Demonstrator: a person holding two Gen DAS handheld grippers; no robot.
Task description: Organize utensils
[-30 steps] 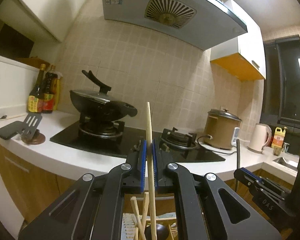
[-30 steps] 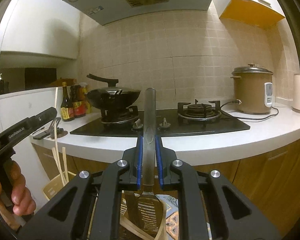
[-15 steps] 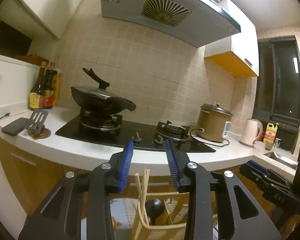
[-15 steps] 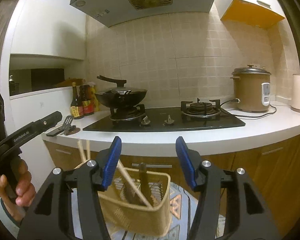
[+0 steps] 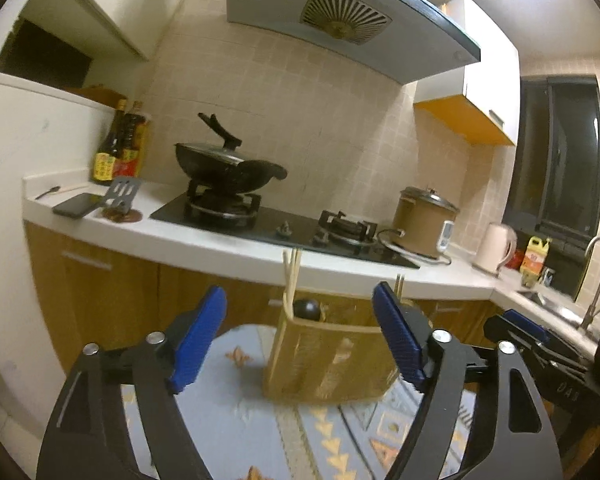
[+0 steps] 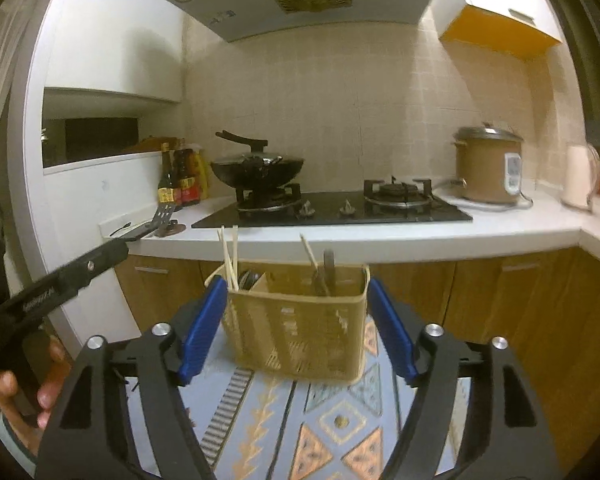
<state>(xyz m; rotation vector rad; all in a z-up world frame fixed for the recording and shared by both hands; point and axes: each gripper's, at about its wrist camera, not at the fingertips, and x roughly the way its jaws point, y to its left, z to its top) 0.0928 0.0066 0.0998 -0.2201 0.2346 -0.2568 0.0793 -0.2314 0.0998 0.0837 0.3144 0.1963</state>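
One tan mesh utensil basket [image 6: 296, 328] stands on a patterned cloth [image 6: 324, 420], in front of the wooden cabinets and below the white tabletop [image 6: 380, 238]; in the right wrist view its left compartment holds three pale chopsticks [image 6: 229, 258] leaning upright beside a dark ladle head [image 6: 249, 279], and its right part holds one more chopstick [image 6: 309, 253], tilted, next to one dark-handled utensil [image 6: 329, 270]; in the left wrist view the same basket [image 5: 332, 356] shows the chopsticks [image 5: 290, 276] rising from its left corner and the round black ladle head [image 5: 306, 309] behind the rim. The left tool [image 5: 306, 344] points level at the basket with its two blue pads spread wide and nothing between them; the right tool [image 6: 296, 324] is likewise held level, its jaws wide apart to either side of the basket without touching it, empty. The left tool appears at the left edge of the right wrist view, gripped by one hand [image 6: 28, 396] with fingers curled round its handle. On the tabletop sit one wok [image 6: 258, 168] on a burner, one rice cooker [image 6: 488, 164], one kettle [image 5: 496, 254], and one slotted spatula [image 5: 122, 192]; the bottles [image 6: 182, 180] stand clustered and I cannot count them surely.
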